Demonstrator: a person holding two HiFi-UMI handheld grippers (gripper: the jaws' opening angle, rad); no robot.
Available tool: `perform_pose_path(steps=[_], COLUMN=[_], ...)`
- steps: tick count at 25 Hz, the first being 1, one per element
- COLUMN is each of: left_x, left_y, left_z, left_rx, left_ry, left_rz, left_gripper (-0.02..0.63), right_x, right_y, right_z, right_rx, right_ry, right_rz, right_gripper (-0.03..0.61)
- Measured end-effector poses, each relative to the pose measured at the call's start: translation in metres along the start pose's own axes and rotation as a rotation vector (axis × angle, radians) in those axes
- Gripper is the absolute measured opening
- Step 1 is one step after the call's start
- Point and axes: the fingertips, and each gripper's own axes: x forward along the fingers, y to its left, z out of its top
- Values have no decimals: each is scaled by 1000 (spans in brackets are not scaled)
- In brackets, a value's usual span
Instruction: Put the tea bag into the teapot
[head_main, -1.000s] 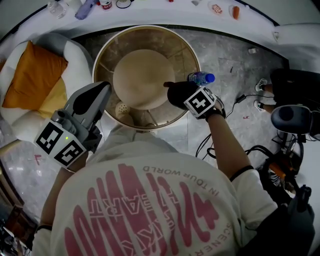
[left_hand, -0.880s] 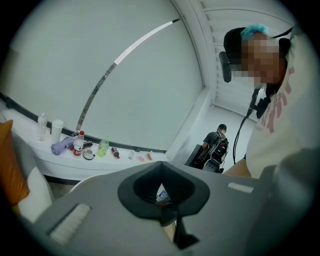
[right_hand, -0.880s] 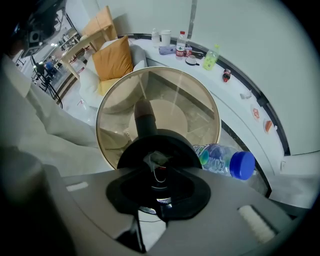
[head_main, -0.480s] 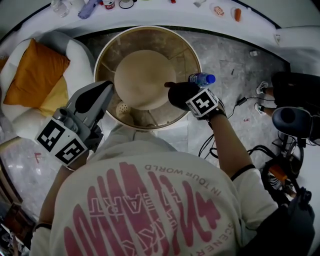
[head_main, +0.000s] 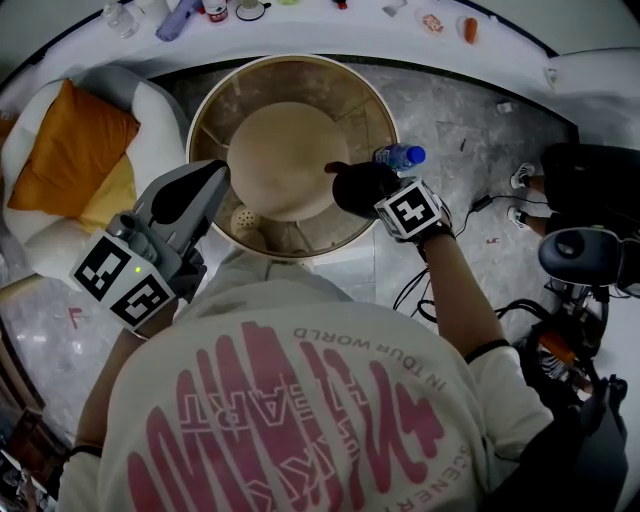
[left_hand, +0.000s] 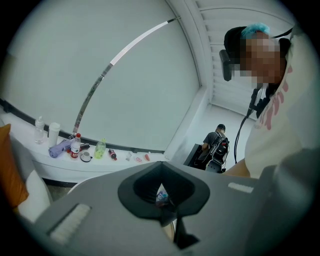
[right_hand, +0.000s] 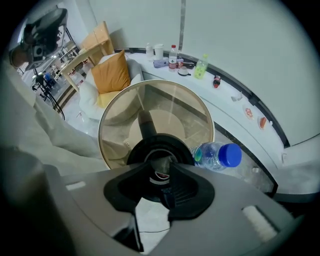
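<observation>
A black teapot (right_hand: 145, 148) stands on the round glass table (right_hand: 116, 102), its round mouth right under my right gripper (right_hand: 163, 167). The gripper's jaws are opening. A small tan tea bag (right_hand: 163, 163) sits between the tips, over the teapot's mouth, and something white and red shows inside the pot. In the head view my right gripper (head_main: 352, 188) covers most of the teapot at the table's right edge. My left gripper (head_main: 205, 182) is held up off the table at the left. Its jaws (left_hand: 170, 207) are together with nothing in them.
A clear water bottle with a blue cap (right_hand: 220, 155) stands just right of the teapot (head_main: 400, 156). An orange cushion (head_main: 70, 150) lies on a white seat at the left. Bottles and cups line the curved white ledge (right_hand: 235, 97) behind the table. Cables and gear lie on the floor (head_main: 560, 300) at the right.
Almost nothing has changed. My right gripper stays over the teapot and my left gripper stays raised. Only the view has drifted slightly.
</observation>
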Motion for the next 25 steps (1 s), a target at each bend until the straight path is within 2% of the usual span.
perform_pose_path(steps=[7, 11, 20, 25], left_x=[1, 0, -7, -2], left_y=[-18, -31, -69, -103], left_z=[-2, -2, -3, -4], left_rx=[20, 34, 72, 112], left_ry=[-6, -13, -27, -32], left_rz=[-26, -45, -95, -153], left_gripper=[12, 12, 12, 12], right_x=[-21, -46, -117, -175], right_y=[6, 5, 25, 44], right_z=[1, 4, 5, 1], right_rx=[54, 110, 232, 302], right_ry=[-106, -201, -431, -620], right_rz=[-5, -54, -44, -28], right_gripper=[117, 7, 6, 6])
